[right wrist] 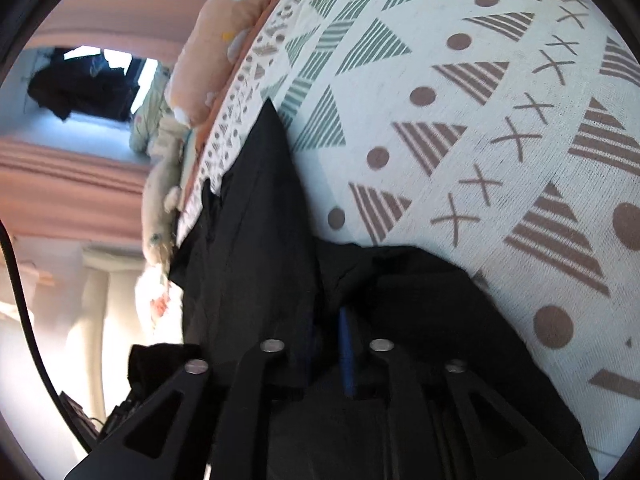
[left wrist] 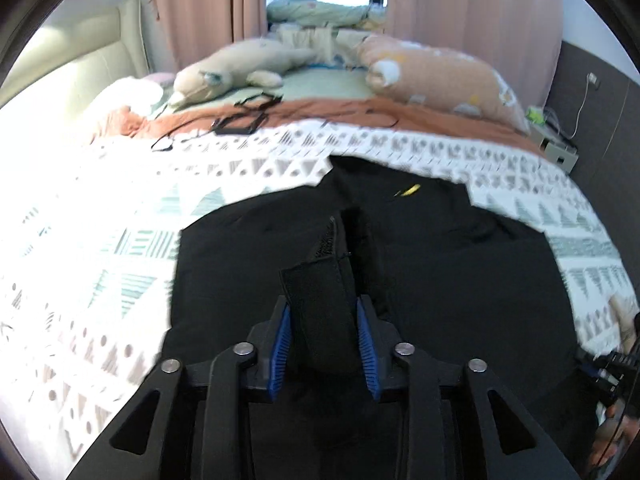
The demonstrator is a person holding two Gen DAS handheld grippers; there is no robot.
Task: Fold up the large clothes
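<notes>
A large black garment point(left wrist: 440, 256) lies spread on the patterned bedspread point(left wrist: 100, 220). It has a small yellow mark point(left wrist: 410, 190) near its far end. My left gripper point(left wrist: 326, 312) is shut on a thick fold of the black garment, which stands up between the blue pads point(left wrist: 282, 344). In the right wrist view the camera is rolled sideways. My right gripper point(right wrist: 340, 320) is shut on the black garment point(right wrist: 256, 216), and cloth covers most of its fingers; one blue pad point(right wrist: 347, 354) shows. The garment stretches away from it over the bedspread point(right wrist: 460, 100).
A plush toy point(left wrist: 236, 68) and an orange pillow point(left wrist: 440, 76) lie at the far end of the bed. Black straps point(left wrist: 244, 116) lie on an orange sheet. A padded headboard point(left wrist: 60, 64) is at left. A bedside unit point(left wrist: 556, 146) is at right. Curtains point(left wrist: 200, 0) hang behind.
</notes>
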